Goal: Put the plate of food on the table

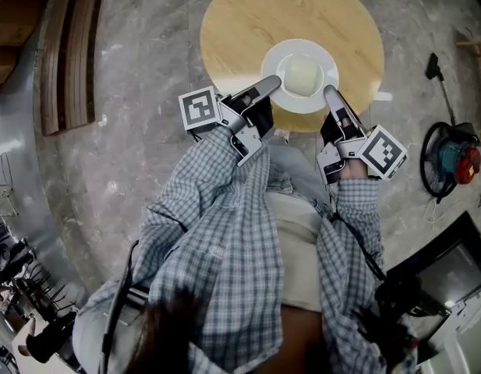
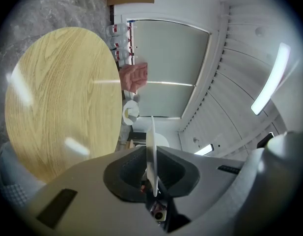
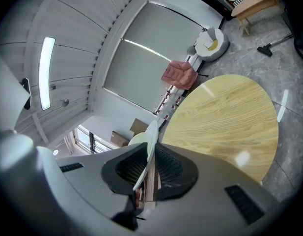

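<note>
Our sleeves [image 1: 201, 232] lead up-frame to the left gripper [image 1: 274, 82] and right gripper [image 1: 330, 92]. Each is clamped on an opposite rim of the plate [image 1: 318, 53], upper centre, over the table's [image 1: 240, 22] near edge. We cannot tell whether the plate touches the table.

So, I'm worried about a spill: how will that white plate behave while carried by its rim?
Probably stiff: the plate spans unsagging between the left gripper and right gripper, each pinching only its thin rim. Likely slippery, since it looks smooth. The round bun on it could roll if it tilts.
</note>
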`<state>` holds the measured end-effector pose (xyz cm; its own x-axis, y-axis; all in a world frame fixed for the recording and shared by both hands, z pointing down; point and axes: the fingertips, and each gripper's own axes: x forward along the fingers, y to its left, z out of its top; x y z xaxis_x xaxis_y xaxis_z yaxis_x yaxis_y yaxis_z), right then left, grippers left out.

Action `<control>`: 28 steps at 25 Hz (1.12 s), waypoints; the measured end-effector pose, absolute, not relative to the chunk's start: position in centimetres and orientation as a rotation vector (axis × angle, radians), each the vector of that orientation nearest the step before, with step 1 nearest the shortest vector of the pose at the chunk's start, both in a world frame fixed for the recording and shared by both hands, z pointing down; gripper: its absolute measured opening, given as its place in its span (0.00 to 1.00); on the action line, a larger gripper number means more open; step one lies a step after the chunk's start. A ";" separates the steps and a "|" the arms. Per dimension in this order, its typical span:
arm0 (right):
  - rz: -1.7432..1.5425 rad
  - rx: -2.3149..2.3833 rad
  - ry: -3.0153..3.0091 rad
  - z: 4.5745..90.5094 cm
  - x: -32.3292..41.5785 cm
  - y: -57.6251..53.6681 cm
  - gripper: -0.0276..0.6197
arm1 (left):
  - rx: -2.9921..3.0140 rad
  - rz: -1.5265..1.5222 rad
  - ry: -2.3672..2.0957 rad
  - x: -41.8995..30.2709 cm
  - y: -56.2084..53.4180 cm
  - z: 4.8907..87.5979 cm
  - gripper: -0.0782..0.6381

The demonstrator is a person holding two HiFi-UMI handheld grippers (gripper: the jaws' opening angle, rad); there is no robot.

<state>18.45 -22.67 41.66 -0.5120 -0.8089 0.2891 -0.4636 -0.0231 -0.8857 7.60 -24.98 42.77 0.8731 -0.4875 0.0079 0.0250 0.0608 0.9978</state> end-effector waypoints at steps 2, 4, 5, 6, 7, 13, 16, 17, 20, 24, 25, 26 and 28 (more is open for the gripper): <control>-1.548 -1.328 1.960 41.1 18.4 -22.9 0.12 | 1.467 -0.406 -0.396 7.5 -25.0 42.2 0.18; -1.561 -1.329 1.964 41.0 18.2 -22.5 0.12 | 1.466 -0.409 -0.404 7.3 -24.6 42.0 0.18; -1.569 -1.329 1.966 41.1 18.1 -22.4 0.12 | 1.465 -0.410 -0.408 7.2 -24.5 42.2 0.18; -1.578 -1.327 1.970 41.4 18.0 -22.3 0.13 | 1.462 -0.410 -0.413 7.1 -24.4 42.5 0.17; -1.587 -1.327 1.974 41.8 17.9 -22.4 0.13 | 1.460 -0.408 -0.419 7.0 -24.4 43.0 0.17; -1.645 -1.335 1.963 43.9 18.2 -23.1 0.12 | 1.433 -0.385 -0.448 7.3 -24.8 45.4 0.17; -1.666 -1.335 1.973 44.6 18.1 -23.3 0.12 | 1.430 -0.373 -0.461 7.2 -24.9 46.0 0.16; -1.676 -1.335 1.972 44.9 18.0 -23.4 0.12 | 1.429 -0.368 -0.466 7.1 -24.9 46.2 0.16; -1.706 -1.340 1.965 46.0 18.0 -23.5 0.12 | 1.423 -0.351 -0.480 7.1 -25.1 47.2 0.16; -1.754 -1.359 1.949 48.2 18.6 -24.1 0.13 | 1.416 -0.307 -0.504 7.5 -25.7 49.4 0.16; -1.766 -1.362 1.942 48.8 18.7 -24.4 0.13 | 1.414 -0.290 -0.516 7.6 -25.9 50.0 0.16; -1.778 -1.365 1.934 49.3 18.9 -24.6 0.12 | 1.410 -0.277 -0.528 7.6 -26.1 50.6 0.16; -1.802 -1.374 1.919 50.3 18.9 -25.0 0.12 | 1.399 -0.260 -0.546 7.6 -26.5 51.6 0.16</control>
